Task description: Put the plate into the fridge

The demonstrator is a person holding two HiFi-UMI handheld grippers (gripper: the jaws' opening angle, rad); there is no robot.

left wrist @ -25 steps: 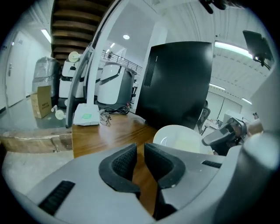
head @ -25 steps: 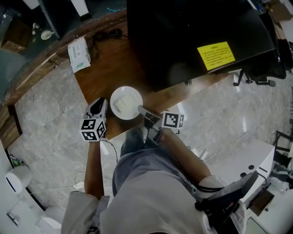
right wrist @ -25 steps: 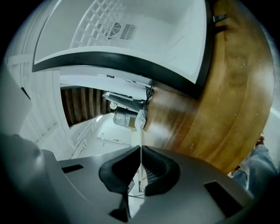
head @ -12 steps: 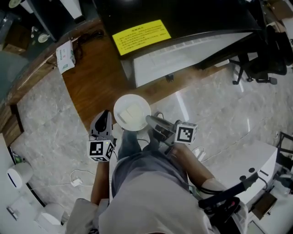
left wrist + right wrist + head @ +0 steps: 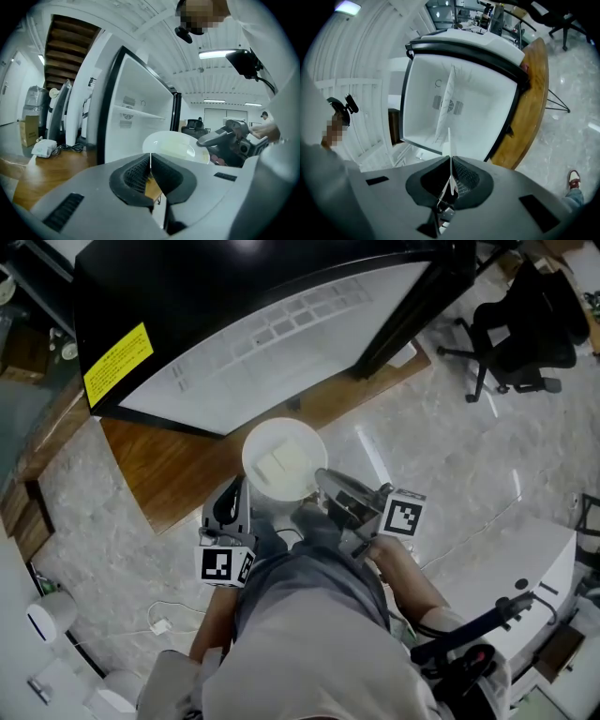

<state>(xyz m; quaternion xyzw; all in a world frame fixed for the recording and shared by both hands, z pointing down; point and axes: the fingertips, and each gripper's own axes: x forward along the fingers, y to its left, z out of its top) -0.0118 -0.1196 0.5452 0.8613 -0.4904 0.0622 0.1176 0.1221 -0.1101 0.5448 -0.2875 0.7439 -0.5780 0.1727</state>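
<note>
Plate [image 5: 284, 460] hangs level and face up over the edge of the wooden surface [image 5: 178, 465], just in front of the open fridge [image 5: 272, 343]. It is round, so it has no long axis. Its near-right rim is pinched in the right gripper [image 5: 323, 479], and the rest of the disc reaches out from there toward the fridge's white interior. In the right gripper view the plate shows edge-on as a thin white line running straight out from the seam of the jaws toward the fridge opening. A pale squarish patch lies at the plate's middle; what it is cannot be told.

The right forearm stretches forward from the person's body with its marker cube [image 5: 403, 518] turned upward. The left gripper [image 5: 230, 507] is held low beside the body, just left of and near the plate without touching it, pointing at the fridge. Its jaws are pressed together with nothing between them.
</note>
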